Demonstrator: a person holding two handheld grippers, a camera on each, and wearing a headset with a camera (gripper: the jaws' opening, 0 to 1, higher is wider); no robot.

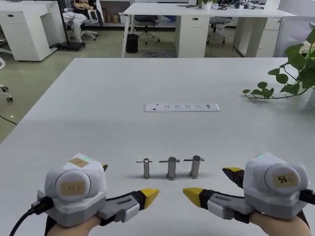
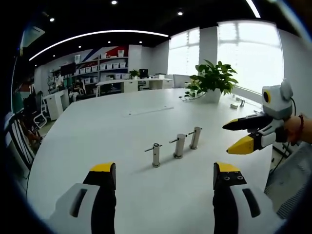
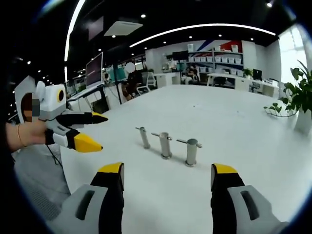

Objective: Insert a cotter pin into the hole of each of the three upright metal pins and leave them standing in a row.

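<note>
White table | pins upright, cotter pins crosswise | left claw, right claw apart

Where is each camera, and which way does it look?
Head view: on the person's head, facing forward and down at the table and three metal pins; left hand holds left gripper, right hand right gripper.
Left gripper view: on the left gripper, facing along its open jaws at the pins; right gripper and hand enter from the right.
Right gripper view: on the right gripper, facing along its open jaws at the pins; left gripper and hand enter from the left.
Shared: both gripper views see the pins and plant.
</note>
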